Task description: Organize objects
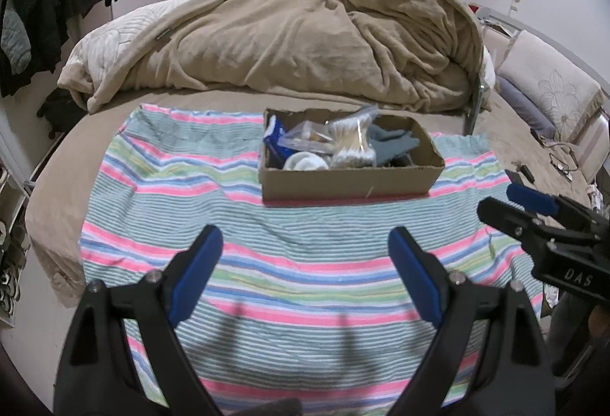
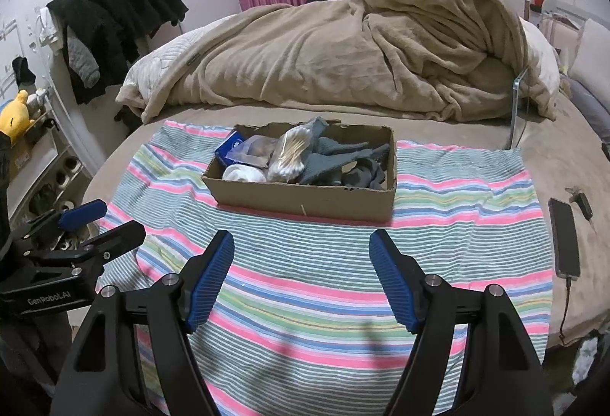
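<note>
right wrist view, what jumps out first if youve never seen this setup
A cardboard box crammed with cotton swabs and grey gloves sits mid-bed on a bright striped cloth. Behind it a rumpled tan blanket fills the bed's far half. In the foreground, the right gripper hangs open and empty.

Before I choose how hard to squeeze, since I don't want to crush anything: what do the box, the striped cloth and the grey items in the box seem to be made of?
Box: brown cardboard, matte, with torn, ragged rims.
Striped cloth: thin woven fabric, probably cotton, lying in soft wrinkles.
Grey items: knitted fabric, perhaps gloves or socks, limp and ribbed.
</note>
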Demonstrator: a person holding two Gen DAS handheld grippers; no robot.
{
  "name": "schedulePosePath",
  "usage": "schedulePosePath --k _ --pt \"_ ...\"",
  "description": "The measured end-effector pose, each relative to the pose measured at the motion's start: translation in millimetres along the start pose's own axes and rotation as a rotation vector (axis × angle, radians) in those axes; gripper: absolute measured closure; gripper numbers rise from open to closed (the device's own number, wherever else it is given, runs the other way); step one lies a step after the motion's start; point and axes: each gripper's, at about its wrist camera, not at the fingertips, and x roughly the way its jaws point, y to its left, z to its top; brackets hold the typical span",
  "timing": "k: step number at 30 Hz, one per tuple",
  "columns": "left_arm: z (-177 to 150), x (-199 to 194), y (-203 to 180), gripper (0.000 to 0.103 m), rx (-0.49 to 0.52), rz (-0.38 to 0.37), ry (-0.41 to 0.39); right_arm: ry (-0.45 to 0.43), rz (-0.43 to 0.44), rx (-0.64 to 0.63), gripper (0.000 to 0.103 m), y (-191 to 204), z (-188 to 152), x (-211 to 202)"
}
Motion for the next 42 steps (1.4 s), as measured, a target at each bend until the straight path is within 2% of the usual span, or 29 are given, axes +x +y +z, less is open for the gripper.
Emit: schedulePosePath --k 27,42 --pt "11.1 0.7 9.3 0.013 -0.016 -0.022 -0.001 0.011 -0.011 -0.018 0.027 4.8 16.5 6.6" --pt "15.6 1.7 21.1 0.013 -0.021 0.004 0.01 0.03 0.001 -0.018 0.027 13.3 17.5 12.5"
